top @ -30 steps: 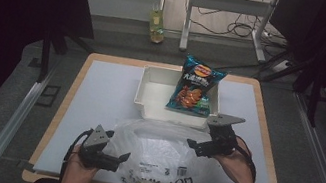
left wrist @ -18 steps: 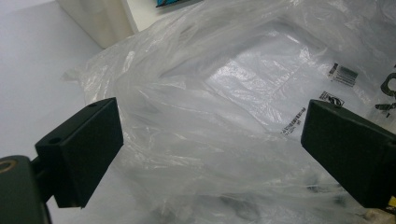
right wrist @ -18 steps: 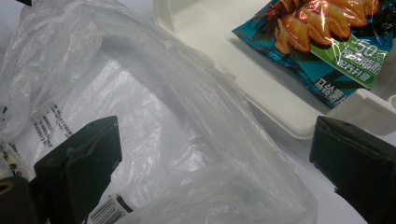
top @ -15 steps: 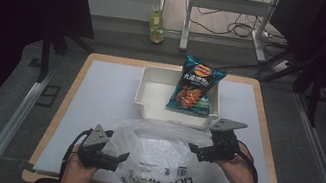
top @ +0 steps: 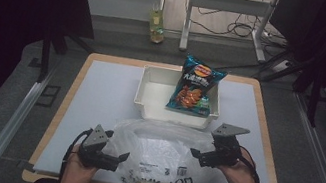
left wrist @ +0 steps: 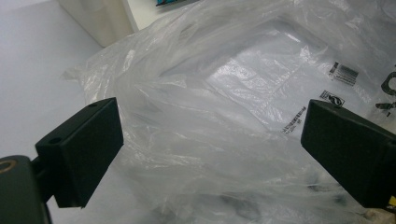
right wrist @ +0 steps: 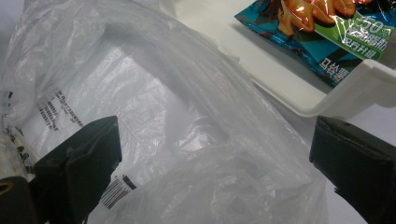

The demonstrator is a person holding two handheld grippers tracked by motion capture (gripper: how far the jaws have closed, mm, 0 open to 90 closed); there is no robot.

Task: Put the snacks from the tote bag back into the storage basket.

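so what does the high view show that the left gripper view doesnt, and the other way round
High view alone: the teal crisp packet propped in the white rectangular plastic tray, the yellow-green bottle on the floor beyond the table, and both hands with the left gripper and right gripper at either side of the bag. Left gripper view alone: the bag's fine creases, its barcode print, and that gripper's jaws spread wide around it. Shared: the clear crinkled plastic bag and the tray's near corner.
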